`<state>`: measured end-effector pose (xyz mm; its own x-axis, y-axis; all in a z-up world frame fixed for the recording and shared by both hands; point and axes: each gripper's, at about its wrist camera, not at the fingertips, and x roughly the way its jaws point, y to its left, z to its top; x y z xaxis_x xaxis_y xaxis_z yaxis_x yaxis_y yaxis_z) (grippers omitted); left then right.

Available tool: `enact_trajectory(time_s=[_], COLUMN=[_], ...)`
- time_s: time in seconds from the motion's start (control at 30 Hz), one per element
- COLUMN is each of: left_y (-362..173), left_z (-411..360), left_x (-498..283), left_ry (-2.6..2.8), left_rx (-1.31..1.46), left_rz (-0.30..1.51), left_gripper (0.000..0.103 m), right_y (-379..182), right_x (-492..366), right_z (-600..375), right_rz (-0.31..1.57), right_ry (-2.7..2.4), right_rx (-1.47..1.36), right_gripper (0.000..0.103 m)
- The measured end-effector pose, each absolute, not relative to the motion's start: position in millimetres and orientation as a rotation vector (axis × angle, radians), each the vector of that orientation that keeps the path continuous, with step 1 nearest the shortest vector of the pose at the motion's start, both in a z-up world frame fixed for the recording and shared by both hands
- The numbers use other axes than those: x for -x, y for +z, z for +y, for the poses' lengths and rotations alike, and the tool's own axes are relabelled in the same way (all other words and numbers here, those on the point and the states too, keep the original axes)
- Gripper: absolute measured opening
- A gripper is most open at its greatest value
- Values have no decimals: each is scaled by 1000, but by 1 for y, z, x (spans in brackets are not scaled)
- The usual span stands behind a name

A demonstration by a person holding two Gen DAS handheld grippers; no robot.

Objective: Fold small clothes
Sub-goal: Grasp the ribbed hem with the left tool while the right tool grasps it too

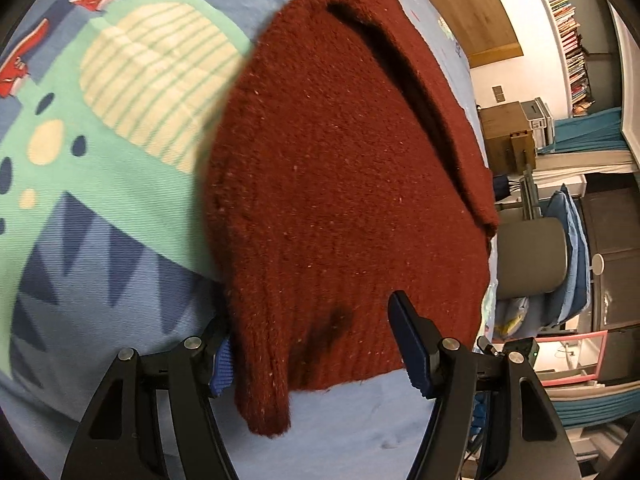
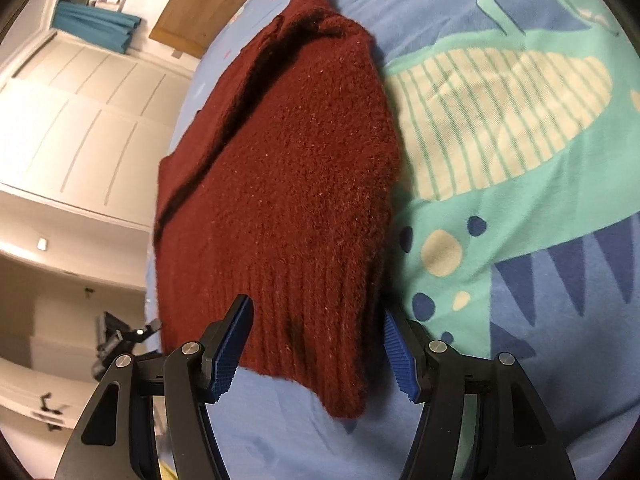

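A small dark red knitted sweater lies folded on a blue bedsheet with a green dinosaur print. My left gripper is open, its blue-padded fingers on either side of the ribbed hem at the near edge, with knit between them. In the right wrist view the same sweater lies ahead. My right gripper is open too, its fingers straddling the ribbed hem corner, which hangs down toward me.
The bed edge runs along the right in the left wrist view, with a grey chair, wooden box and bookshelf beyond. In the right wrist view white cupboard doors stand left of the bed.
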<state>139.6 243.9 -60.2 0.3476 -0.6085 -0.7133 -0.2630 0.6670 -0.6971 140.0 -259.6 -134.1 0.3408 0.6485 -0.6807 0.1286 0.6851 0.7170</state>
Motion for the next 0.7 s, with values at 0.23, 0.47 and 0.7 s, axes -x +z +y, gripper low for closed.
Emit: enact_trajectory(time_s=[0.23,0.47,0.7], left_y=[-60,-64,-62], left_z=[248,243,242], left_x=[-144,-130,-129], left_ry=[-287,-307,-313], left_rx=[863,878,877], left_rz=[1227,1220,1218], left_gripper=[61,53,44], right_y=[-136,-144,-144], right_x=[-144,-148,-149], right_z=[-243,-245,-248], right_rz=[1215,1213,1212], right_ry=[468,489,484], right_rx=[-768,-829,-851], right_gripper=[62,48,36])
